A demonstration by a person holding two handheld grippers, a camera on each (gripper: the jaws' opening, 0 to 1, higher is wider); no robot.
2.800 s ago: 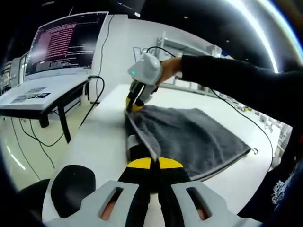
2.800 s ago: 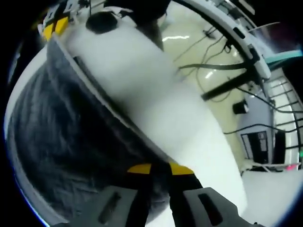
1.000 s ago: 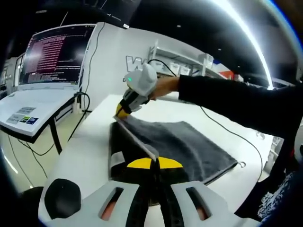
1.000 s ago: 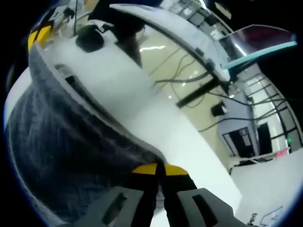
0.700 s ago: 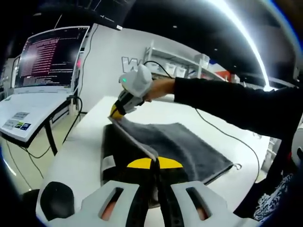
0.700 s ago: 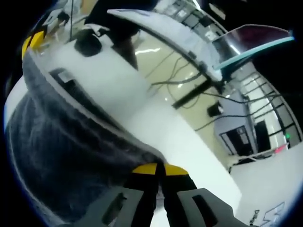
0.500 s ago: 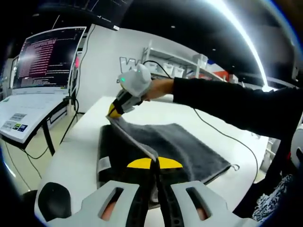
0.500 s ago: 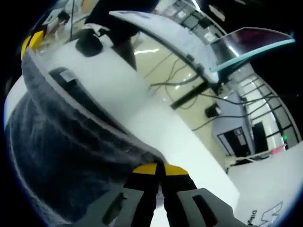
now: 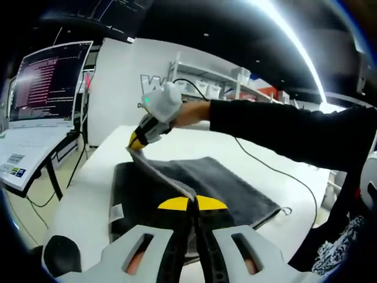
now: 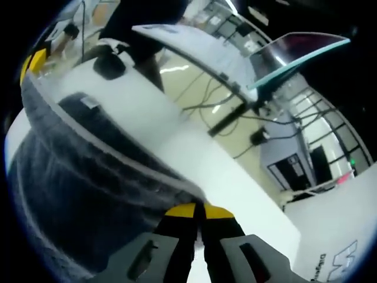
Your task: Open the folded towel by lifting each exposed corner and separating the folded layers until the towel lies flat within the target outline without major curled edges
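towel (image 9: 218, 183): dk grey, plain, paler band along edge, sm white tag | table (image 9: 82, 194): white | left gripper (image 9: 192, 203): yellow tips, blk jaws, lt grey body | right gripper (image 10: 197, 211): same yellow/blk/grey | sleeve (image 9: 283, 130): blk | monitor (image 9: 50, 73): dk screen, pink + white txt | floor (image 10: 194, 82): pale yellowish, glossy

— Over by the white wall (image 9: 118, 76)?
— Lit monitor (image 9: 50, 79) on a white desk (image 9: 26, 156), shelving (image 9: 221, 82) further along — glossy pale floor (image 10: 194, 73) crossed by cables (image 10: 203, 103).
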